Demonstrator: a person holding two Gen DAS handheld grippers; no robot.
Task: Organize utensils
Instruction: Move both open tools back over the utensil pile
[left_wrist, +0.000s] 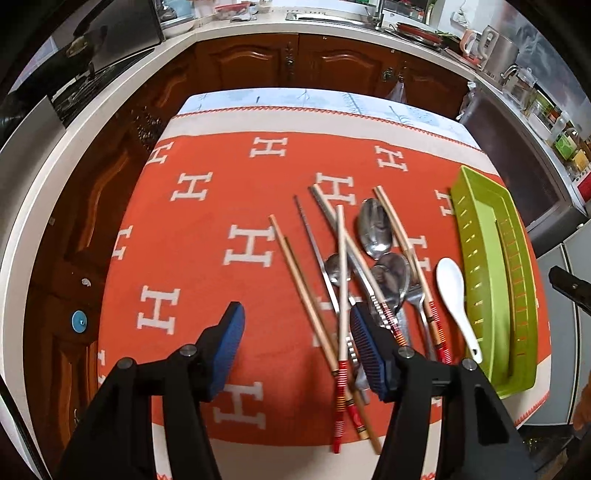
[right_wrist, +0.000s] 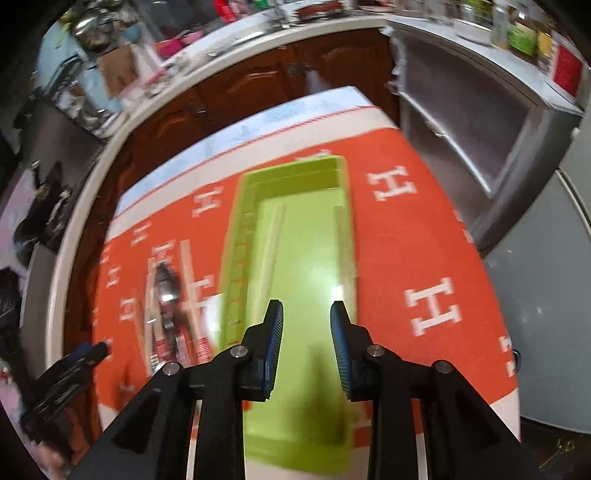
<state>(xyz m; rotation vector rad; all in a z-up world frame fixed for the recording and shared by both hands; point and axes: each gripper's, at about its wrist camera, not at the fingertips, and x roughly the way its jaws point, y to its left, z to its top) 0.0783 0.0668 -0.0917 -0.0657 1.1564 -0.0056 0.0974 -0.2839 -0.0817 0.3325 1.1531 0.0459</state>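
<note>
Spoon handles (left_wrist: 402, 325): we lose them behind the left gripper's fingers (left_wrist: 369, 354).
Right view: motion blur; we cannot identify the pale stick (right_wrist: 271, 247) in the tray.

Your cloth (left_wrist: 207, 229) is orange-red, patterned all over with white H letters, bordered in cream with a thin red zigzag trim. At three o'clock sits the lime-green tray (left_wrist: 476, 258). Just left of it lies a plain white spoon (left_wrist: 452, 291). Your chopsticks (left_wrist: 341, 295) are pale wood, banded red and white at the ends. Both your grippers carry blue ribbed pads (left_wrist: 231, 347) on black fingers.
</note>
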